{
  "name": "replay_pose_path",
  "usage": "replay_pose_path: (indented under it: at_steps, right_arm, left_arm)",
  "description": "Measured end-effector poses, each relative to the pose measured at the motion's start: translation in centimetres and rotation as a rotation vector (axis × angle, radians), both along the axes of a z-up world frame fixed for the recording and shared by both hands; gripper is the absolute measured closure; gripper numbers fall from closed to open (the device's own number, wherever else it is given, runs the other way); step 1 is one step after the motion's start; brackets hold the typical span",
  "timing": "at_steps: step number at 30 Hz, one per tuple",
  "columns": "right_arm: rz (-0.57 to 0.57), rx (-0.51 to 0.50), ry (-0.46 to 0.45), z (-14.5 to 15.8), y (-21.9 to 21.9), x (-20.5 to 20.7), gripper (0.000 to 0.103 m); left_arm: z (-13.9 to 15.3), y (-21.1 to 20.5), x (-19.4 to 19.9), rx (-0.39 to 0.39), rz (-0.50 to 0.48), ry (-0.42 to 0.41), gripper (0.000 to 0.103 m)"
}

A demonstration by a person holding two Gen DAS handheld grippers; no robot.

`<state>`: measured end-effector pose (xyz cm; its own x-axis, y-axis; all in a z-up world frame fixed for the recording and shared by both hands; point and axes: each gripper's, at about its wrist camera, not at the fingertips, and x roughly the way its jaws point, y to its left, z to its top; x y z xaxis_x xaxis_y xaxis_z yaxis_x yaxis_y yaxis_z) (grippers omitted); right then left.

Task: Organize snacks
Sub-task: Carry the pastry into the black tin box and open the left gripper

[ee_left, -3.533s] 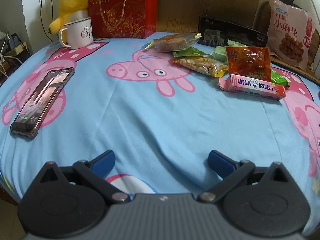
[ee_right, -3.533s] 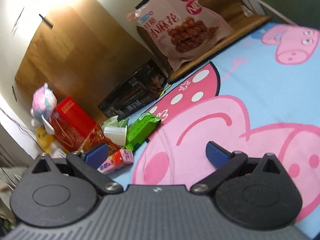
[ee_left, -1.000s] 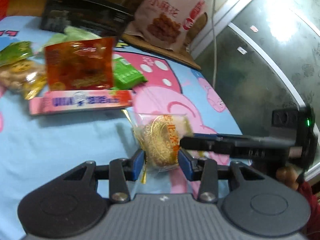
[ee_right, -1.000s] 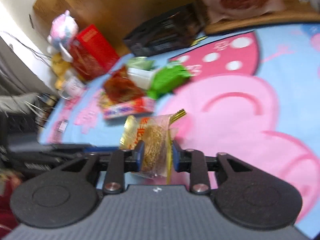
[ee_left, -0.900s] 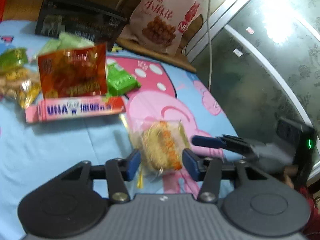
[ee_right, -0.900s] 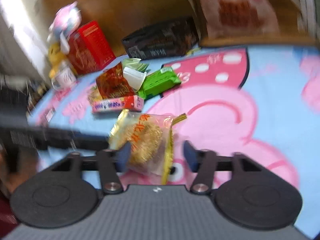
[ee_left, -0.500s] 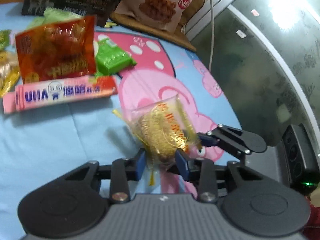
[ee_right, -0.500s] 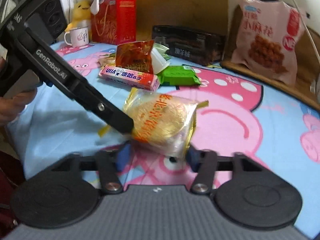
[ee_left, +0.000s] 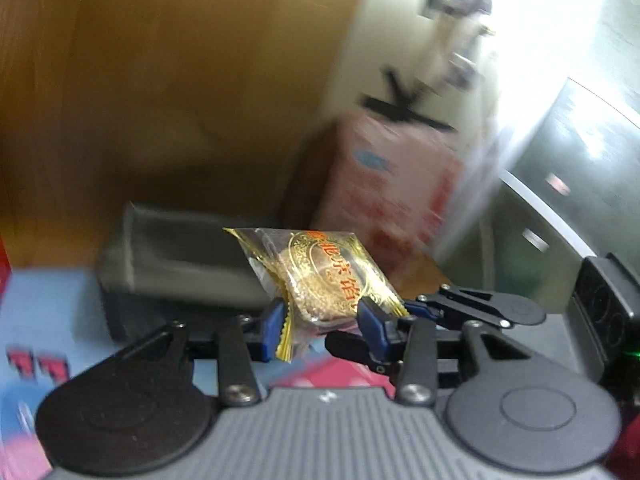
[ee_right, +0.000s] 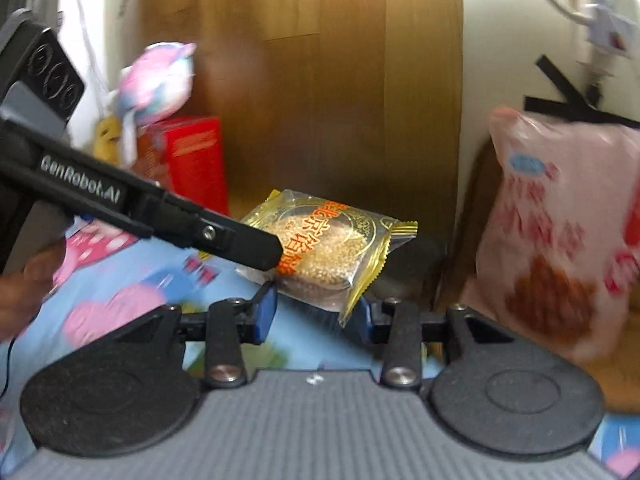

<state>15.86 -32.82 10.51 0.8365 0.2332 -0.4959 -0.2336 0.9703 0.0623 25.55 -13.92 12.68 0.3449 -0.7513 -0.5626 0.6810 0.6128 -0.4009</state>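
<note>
Left tool (ee_left: 320, 326) and right tool (ee_right: 316, 310) both clamp the sesame cake packet (ee_right: 328, 246), lifted; pink snack bag (ee_right: 560, 240) at 3 o'clock.

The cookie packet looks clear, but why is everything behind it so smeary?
Left wrist view: the cookie packet is sharp, while the black box and pink bag behind are streaked with motion blur, and the window glares white. Right wrist view: packet sharp, plush toy and pink bag smeared.
</note>
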Motion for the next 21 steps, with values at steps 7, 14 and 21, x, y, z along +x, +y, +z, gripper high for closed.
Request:
replay_pose_path:
  at_steps: [7,14,21]
  right_arm:
    - [-0.041,0.034,0.123,-3.6,-0.4,7.8,0.058]
    - [-0.106,0.113,0.045,-2.9,-3.0,6.3,0.055]
    - [-0.314,0.187,0.013,-3.1,-6.8,2.5,0.049]
  left_arm:
    - [-5.0,-1.4,7.2,0.065,0.106,0.046,0.062]
    - [-5.2,0.6,8.5,0.046,0.212,-0.037,0.055]
    - [-7.2,0.8,9.9,0.165,0.331,-0.014,0.056]
